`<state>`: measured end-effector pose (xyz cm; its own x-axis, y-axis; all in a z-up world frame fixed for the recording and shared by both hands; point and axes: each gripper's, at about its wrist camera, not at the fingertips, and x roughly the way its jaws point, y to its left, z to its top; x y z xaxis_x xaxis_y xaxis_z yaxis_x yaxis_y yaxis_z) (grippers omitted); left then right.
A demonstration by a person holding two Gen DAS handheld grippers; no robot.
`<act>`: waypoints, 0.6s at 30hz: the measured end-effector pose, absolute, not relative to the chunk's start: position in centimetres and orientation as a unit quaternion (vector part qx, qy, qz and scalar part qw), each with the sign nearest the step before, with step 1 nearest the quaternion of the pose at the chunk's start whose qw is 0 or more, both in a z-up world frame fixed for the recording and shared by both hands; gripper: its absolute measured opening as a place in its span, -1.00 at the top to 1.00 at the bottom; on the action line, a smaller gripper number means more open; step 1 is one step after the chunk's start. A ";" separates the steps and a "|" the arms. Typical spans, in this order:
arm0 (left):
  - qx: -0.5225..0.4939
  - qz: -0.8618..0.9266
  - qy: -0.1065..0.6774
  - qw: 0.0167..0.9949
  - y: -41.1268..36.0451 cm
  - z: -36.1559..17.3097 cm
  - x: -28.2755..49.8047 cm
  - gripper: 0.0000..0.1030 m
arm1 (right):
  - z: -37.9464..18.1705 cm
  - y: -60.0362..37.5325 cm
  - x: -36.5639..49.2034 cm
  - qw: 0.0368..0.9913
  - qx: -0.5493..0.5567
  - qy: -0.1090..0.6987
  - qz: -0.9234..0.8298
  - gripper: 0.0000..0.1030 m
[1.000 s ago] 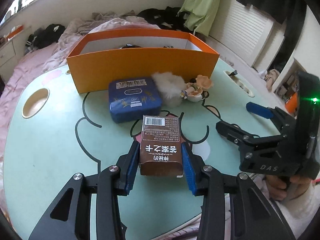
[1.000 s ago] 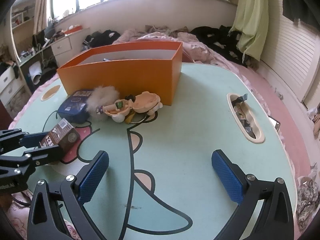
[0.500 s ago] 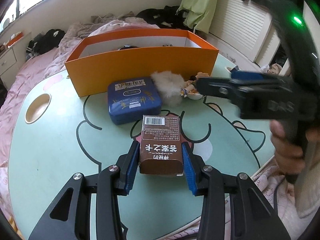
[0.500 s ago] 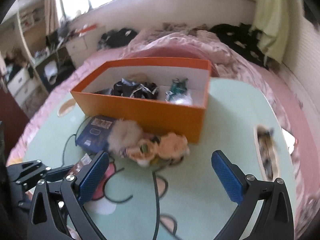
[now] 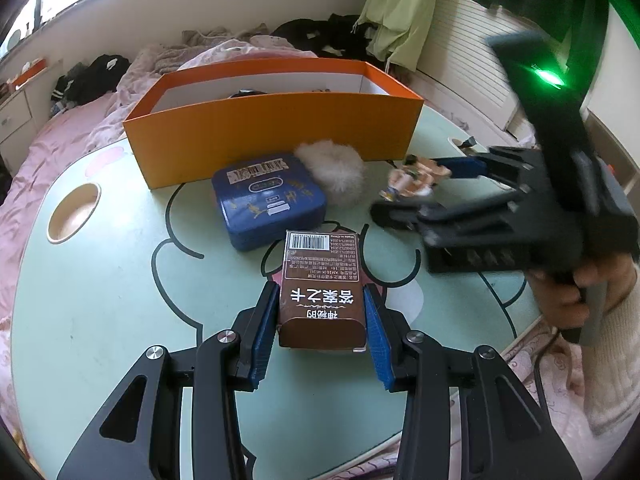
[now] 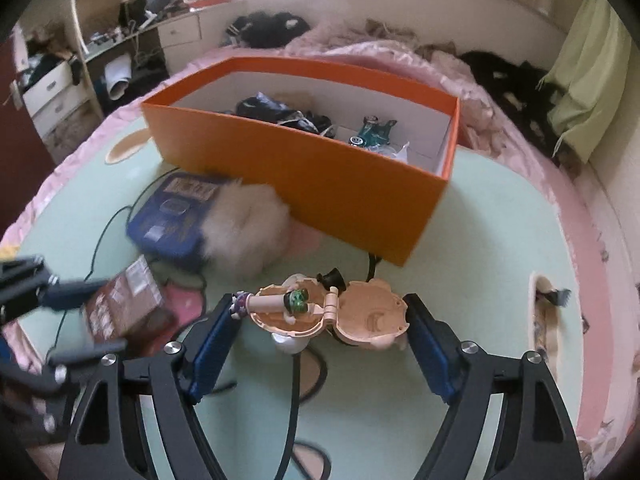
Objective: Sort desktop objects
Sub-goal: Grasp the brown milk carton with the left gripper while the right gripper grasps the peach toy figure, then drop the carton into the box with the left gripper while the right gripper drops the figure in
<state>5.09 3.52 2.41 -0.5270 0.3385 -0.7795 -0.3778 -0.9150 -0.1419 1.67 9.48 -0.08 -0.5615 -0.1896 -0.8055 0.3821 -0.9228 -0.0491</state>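
Two grippers on the go, and the action is all on the right! The right gripper (image 6: 320,344) has swung across the worktop (image 6: 500,240) from open mint surface to sit right over the peach clamshell toy (image 6: 340,316), and its jaws have just been closing in from full stretch. The toy lies open between the blue pads now, the left pad close by the little figure's purple end, the right pad just beside the shell's far lobe. I can't call firm contact yet, so for me that's jaws narrowing around the toy, not clamped.

Over on the other side, no drama at all: the left gripper (image 5: 322,320) is exactly where it was, jaws clenched on the brown carton (image 5: 322,280), which lies flat on the worktop with its barcode end pointing away towards the blue tin (image 5: 268,200). The fluffy white puff (image 5: 332,170) sits touching the tin, in front of the orange box (image 5: 272,136).

What does it mean? Looks like the toy is the next piece headed for the orange box, which already holds dark bits and a teal item. The carton is gripped but not yet lifted. Watch that hinged shell; squeezed end to end it could fold or skid.
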 end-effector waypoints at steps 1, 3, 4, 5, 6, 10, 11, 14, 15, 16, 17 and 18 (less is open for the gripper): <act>-0.441 0.874 0.021 0.205 3.4 2.4 5.1 0.17 | 0.2 9.7 2.5 0.166 0.428 0.108 -0.882 -0.57; -0.441 0.874 0.014 0.206 3.2 2.5 5.1 0.17 | 1.2 10.1 3.4 0.176 0.411 0.095 -0.889 -0.57; -0.442 0.873 0.007 0.206 3.0 2.5 5.0 0.17 | 1.9 10.5 4.0 0.183 0.397 0.084 -0.896 -0.57; -0.444 0.873 0.001 0.204 2.7 2.5 4.9 0.17 | 2.6 10.5 4.1 0.184 0.390 0.079 -0.899 -0.57; -0.445 0.873 -0.006 0.202 2.3 2.7 4.8 0.18 | 3.6 10.8 4.2 0.184 0.375 0.070 -0.906 -0.57; -0.426 0.878 -0.049 0.212 0.6 5.2 4.2 0.18 | 7.2 11.3 2.5 0.170 0.332 0.044 -0.927 -0.57; -0.418 0.881 -0.055 0.215 0.2 6.1 3.9 0.18 | 7.9 11.1 2.0 0.164 0.325 0.040 -0.930 -0.57; -0.382 0.900 -0.060 0.200 -0.9 9.7 1.9 0.18 | 9.4 10.6 -0.2 0.162 0.320 0.020 -0.933 -0.58; -0.375 0.904 -0.063 0.197 -1.2 10.5 1.1 0.18 | 9.5 10.3 -1.4 0.166 0.323 0.007 -0.932 -0.58; -0.368 0.906 -0.073 0.193 -1.5 11.2 -0.3 0.18 | 9.5 10.1 -1.9 0.167 0.326 0.000 -0.930 -0.58; -0.367 0.906 -0.080 0.192 -1.5 11.5 -1.6 0.18 | 9.3 9.9 -2.5 0.166 0.331 -0.008 -0.929 -0.58; -0.378 0.901 -0.084 0.196 -1.3 11.3 -3.6 0.18 | 9.0 9.7 -3.4 0.162 0.337 -0.017 -0.927 -0.58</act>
<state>-3.64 -1.34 11.26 -0.6377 0.4162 -0.6481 -0.2897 -0.9093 -0.2988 -3.39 9.73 8.97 -0.7200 -0.3126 -0.6196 0.2896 -0.9467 0.1410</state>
